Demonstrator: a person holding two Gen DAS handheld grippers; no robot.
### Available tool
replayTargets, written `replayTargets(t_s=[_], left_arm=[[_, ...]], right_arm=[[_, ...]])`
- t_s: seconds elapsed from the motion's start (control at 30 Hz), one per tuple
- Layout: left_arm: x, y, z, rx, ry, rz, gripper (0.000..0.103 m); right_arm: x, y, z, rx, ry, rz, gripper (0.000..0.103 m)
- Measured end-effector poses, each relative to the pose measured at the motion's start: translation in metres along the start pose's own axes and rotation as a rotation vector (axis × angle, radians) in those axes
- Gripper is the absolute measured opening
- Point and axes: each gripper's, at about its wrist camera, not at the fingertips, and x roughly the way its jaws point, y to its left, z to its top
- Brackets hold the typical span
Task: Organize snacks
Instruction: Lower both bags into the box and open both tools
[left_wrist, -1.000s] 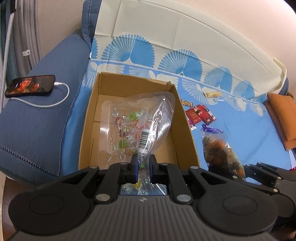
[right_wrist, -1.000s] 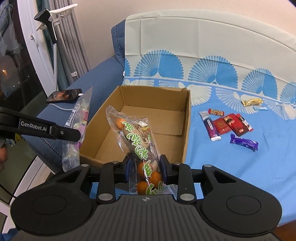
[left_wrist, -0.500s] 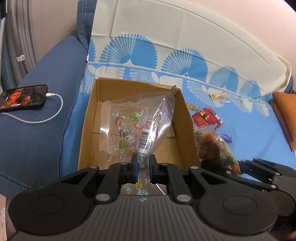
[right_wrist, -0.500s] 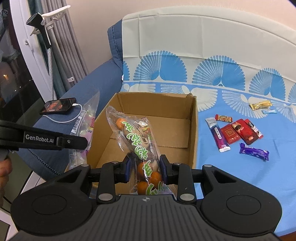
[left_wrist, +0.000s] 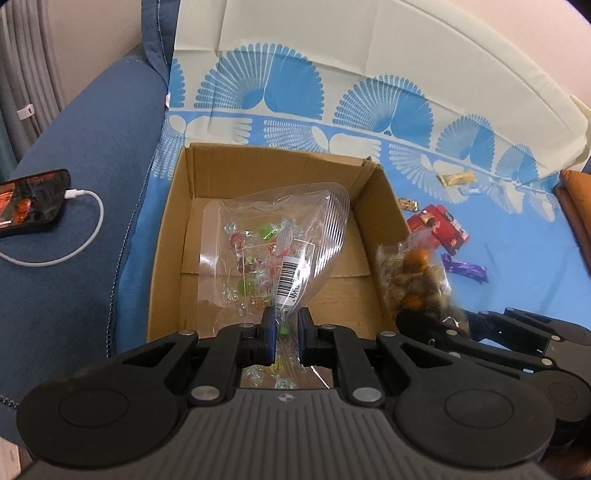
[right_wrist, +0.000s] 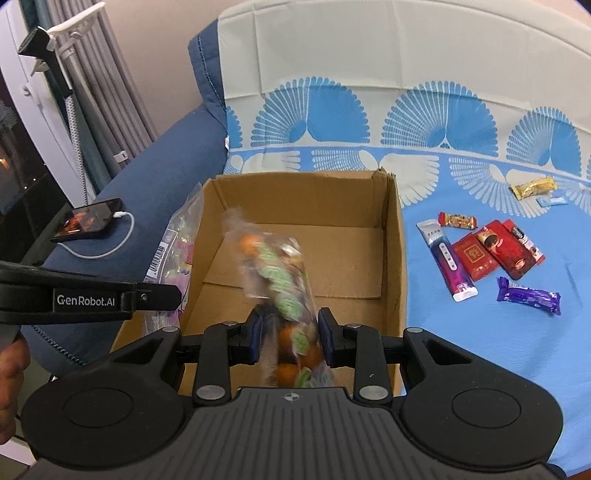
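An open cardboard box (left_wrist: 173, 221) (right_wrist: 393, 258) sits on the blue patterned cloth. My left gripper (left_wrist: 283, 332) is shut on a clear bag of wrapped candies (left_wrist: 280, 247) and holds it over the box's near edge; the bag also shows in the right wrist view (right_wrist: 177, 240). My right gripper (right_wrist: 290, 338) holds a blurred bag of orange fruits with green print (right_wrist: 277, 277) over the box's near side. Its jaws stand wider than before, so the grip is unclear. That bag shows at the box's right wall in the left wrist view (left_wrist: 410, 280).
Small snacks lie on the cloth right of the box: red packets (right_wrist: 495, 254), a white and purple stick (right_wrist: 447, 258), a purple bar (right_wrist: 528, 295), a gold bar (right_wrist: 533, 186). A charging phone (left_wrist: 29, 203) lies on the blue sofa arm. An orange cushion (left_wrist: 576, 199) is far right.
Both grippers have moved forward toward the box. The right jaws have spread and the fruit bag now blurs and tilts forward.
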Motion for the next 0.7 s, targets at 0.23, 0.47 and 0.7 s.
replayTargets(t_s=[0.23, 0.47, 0.7], left_arm=[[0.038, 0.005, 0.007, 0.005, 0.046, 0.023, 0.014], [0.067, 0.01, 0.001, 0.05, 0.044, 0.138, 0.103], [0.042, 0.018, -0.021, 0.014, 0.059, 0.152, 0.103]], right_arm=[[0.026, 0.001, 0.009, -0.031, 0.004, 0.006, 0.01], [0.038, -0.009, 0.01, 0.013, 0.037, -0.042, 0.057], [0.027, -0.014, -0.009, 0.029, 0.083, -0.065, 0.067]])
